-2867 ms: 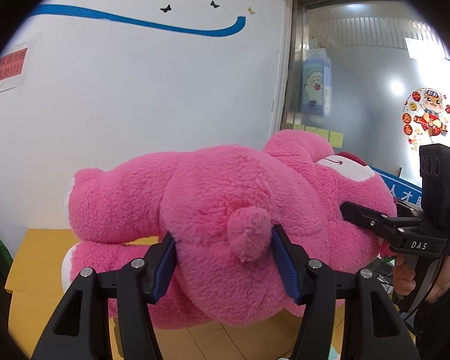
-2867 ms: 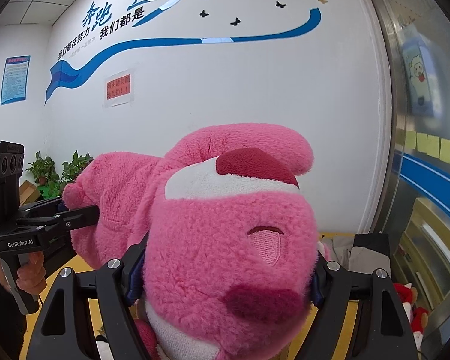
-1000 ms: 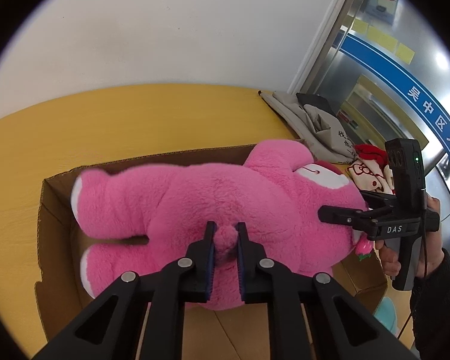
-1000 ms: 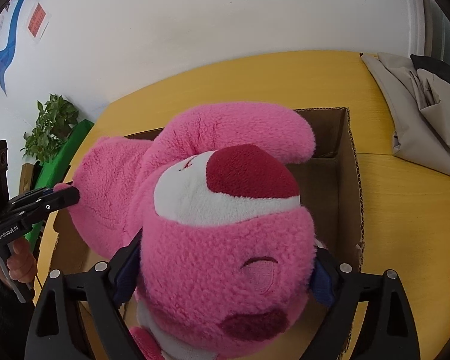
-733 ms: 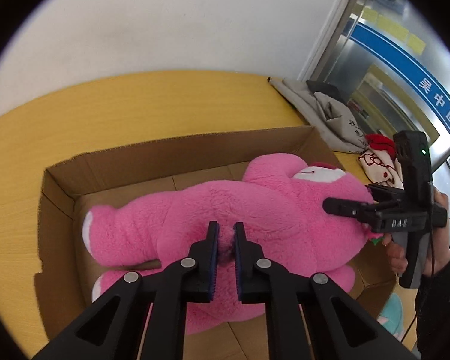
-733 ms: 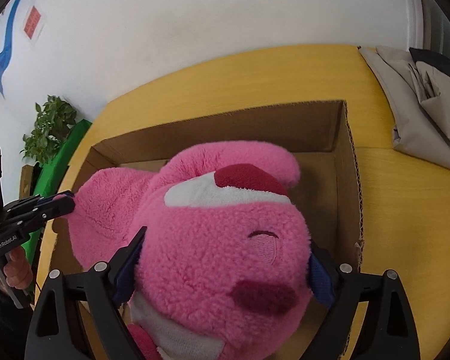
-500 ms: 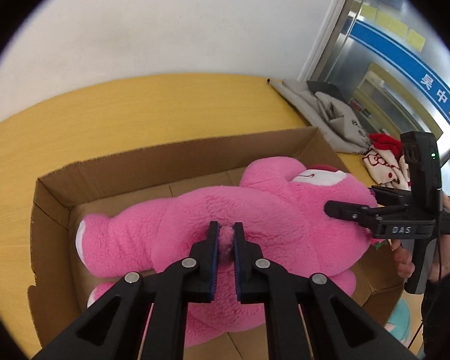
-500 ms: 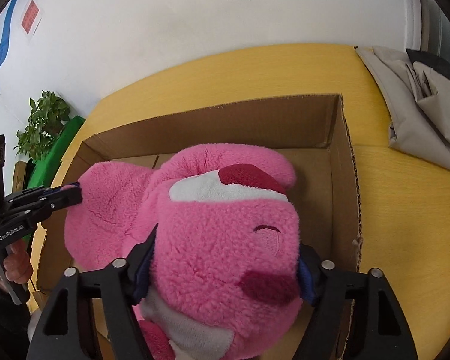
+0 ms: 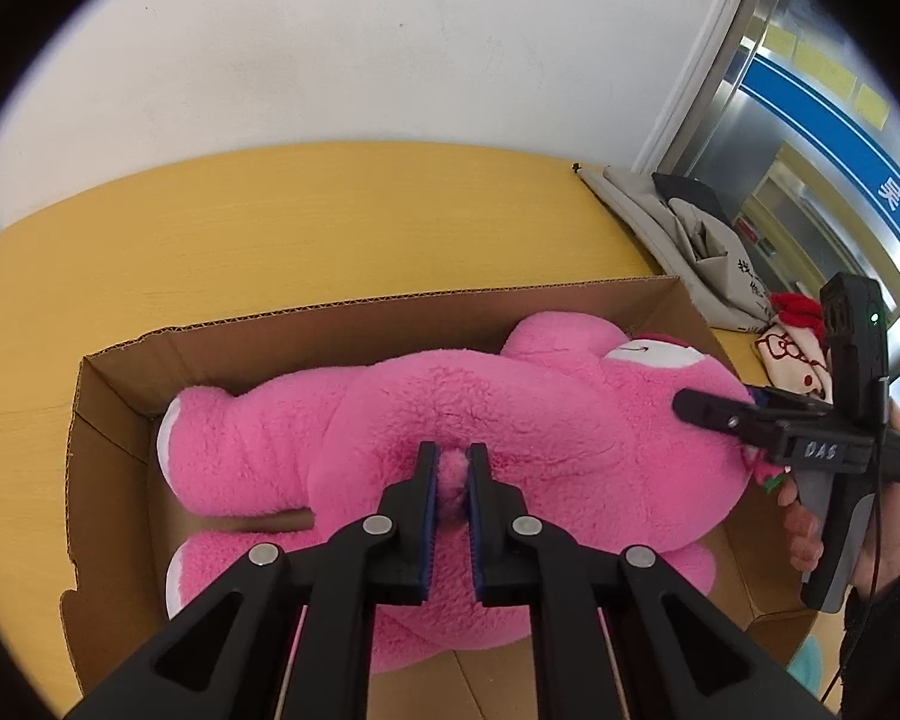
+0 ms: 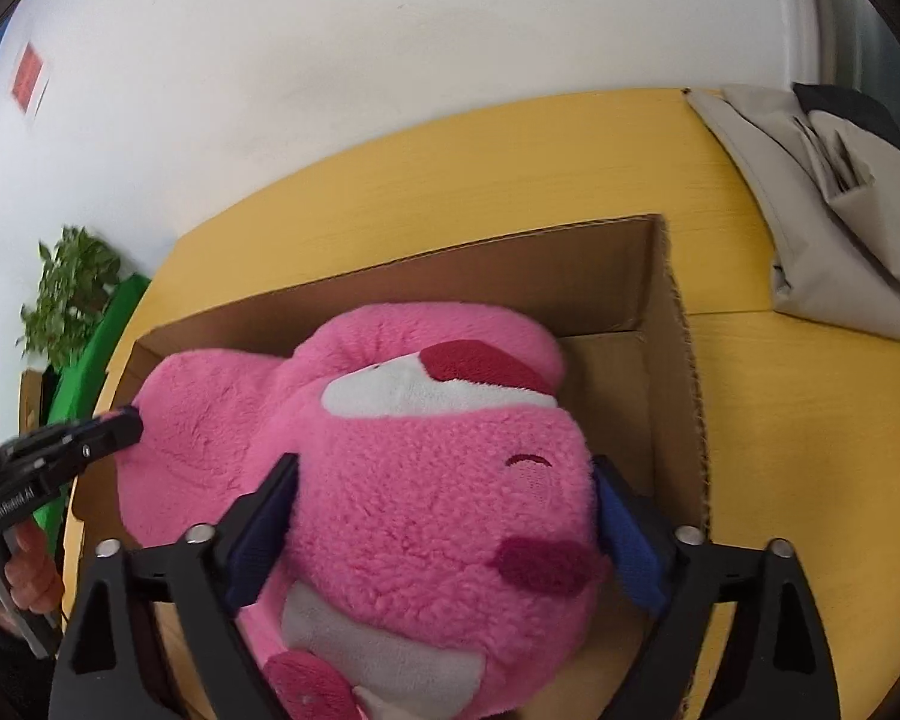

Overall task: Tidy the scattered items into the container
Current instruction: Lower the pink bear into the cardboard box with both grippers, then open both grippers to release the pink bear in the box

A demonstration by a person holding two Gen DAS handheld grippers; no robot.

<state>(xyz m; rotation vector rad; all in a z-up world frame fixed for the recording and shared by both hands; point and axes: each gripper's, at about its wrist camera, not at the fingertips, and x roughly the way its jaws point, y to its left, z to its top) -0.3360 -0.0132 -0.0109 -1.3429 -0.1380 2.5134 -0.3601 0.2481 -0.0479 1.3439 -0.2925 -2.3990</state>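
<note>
A big pink plush bear [image 9: 510, 420] lies on its side inside an open cardboard box [image 9: 390, 315] on a yellow table. My left gripper [image 9: 447, 483] is shut on the bear's small tail. My right gripper [image 10: 444, 516] straddles the bear's head [image 10: 426, 480]; its blue pads press the cheeks on both sides. In the left wrist view the right gripper [image 9: 750, 420] shows at the bear's head, at the box's right end. In the right wrist view the left gripper [image 10: 90, 438] shows at the bear's rear, on the left.
Grey cloth bags [image 9: 678, 228] lie on the table right of the box, also in the right wrist view [image 10: 840, 210]. A red and white plush [image 9: 792, 336] lies near them. A white wall stands behind the table. A green plant [image 10: 72, 294] stands at the far left.
Both grippers have lowered the bear from mid-air down into the box. The left gripper closed from a wide hold on the bear's body to a pinch on its tail.
</note>
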